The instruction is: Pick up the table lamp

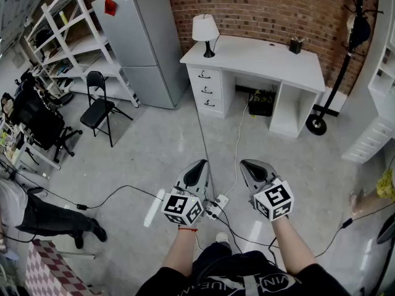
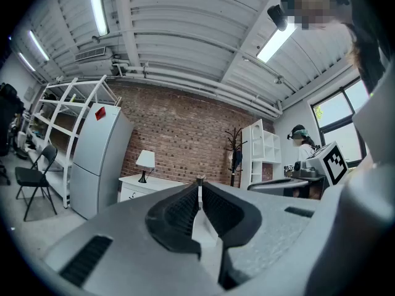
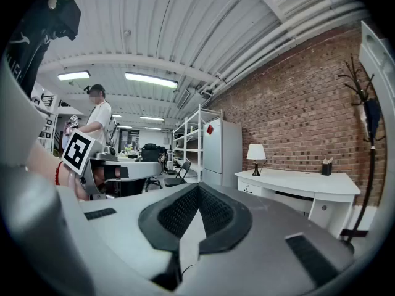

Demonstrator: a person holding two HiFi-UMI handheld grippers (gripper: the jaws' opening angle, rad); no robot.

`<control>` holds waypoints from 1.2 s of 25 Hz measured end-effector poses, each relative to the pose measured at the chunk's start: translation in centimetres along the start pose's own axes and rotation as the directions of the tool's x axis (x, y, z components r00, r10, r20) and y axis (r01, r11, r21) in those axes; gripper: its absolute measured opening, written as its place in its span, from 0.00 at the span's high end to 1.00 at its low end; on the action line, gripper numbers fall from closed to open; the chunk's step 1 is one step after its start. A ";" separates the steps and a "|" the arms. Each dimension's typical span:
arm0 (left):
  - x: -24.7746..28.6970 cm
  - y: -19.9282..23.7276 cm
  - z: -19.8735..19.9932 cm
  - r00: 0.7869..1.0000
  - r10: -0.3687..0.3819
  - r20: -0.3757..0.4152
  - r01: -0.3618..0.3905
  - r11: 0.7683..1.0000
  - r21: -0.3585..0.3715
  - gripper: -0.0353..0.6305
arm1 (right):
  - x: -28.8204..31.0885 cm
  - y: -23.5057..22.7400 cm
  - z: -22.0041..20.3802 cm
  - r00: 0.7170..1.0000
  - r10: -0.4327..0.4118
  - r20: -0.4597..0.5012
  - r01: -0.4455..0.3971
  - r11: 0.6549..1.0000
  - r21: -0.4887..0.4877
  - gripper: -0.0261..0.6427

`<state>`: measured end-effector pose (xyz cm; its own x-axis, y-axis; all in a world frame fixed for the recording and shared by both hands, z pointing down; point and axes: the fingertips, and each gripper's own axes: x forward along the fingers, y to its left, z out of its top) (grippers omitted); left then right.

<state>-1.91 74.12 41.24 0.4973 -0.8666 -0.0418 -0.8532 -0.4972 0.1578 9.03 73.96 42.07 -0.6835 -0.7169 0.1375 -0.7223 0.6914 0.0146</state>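
The table lamp [image 1: 205, 32], with a white shade on a dark base, stands on the left end of a white desk [image 1: 259, 59] against the brick wall. It also shows small and far off in the left gripper view as the lamp [image 2: 145, 161] and in the right gripper view as the lamp [image 3: 256, 155]. My left gripper [image 1: 201, 164] and right gripper [image 1: 248, 164] are held side by side over the floor, well short of the desk. Both point toward it. The left gripper [image 2: 199, 181] has its tips together with nothing between them. The right gripper [image 3: 197, 187] is shut and empty too.
A grey fridge [image 1: 139, 42] stands left of the desk, with a white shelf rack [image 1: 68, 36] and a black folding chair [image 1: 99, 106] further left. A power strip [image 1: 216, 207] and cables lie on the floor below my grippers. A coat stand [image 1: 352, 36] is at the right. A person's legs [image 1: 49, 217] show at the left.
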 end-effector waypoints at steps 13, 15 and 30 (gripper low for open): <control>3.3 8.5 -0.2 1.000 0.002 -0.003 -0.002 1.000 -0.027 0.91 | 9.2 -1.0 -0.3 1.000 -0.021 -0.005 0.021 1.000 0.017 0.96; 3.5 9.1 -0.5 1.000 -0.003 -0.008 0.003 0.999 -0.034 0.91 | 9.9 -0.9 -0.8 1.000 -0.018 -0.025 0.018 1.000 0.005 0.96; 9.2 13.8 -1.1 1.000 0.010 0.000 -0.010 0.995 -0.095 0.91 | 15.5 -6.9 -1.2 0.999 -0.031 -0.043 0.034 0.997 0.069 0.96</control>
<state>-8.88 59.32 44.13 0.4888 -0.8715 -0.0405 -0.8392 -0.4824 0.2512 3.60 58.19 45.27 -0.6555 -0.7336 0.1792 -0.7507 0.6588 -0.0491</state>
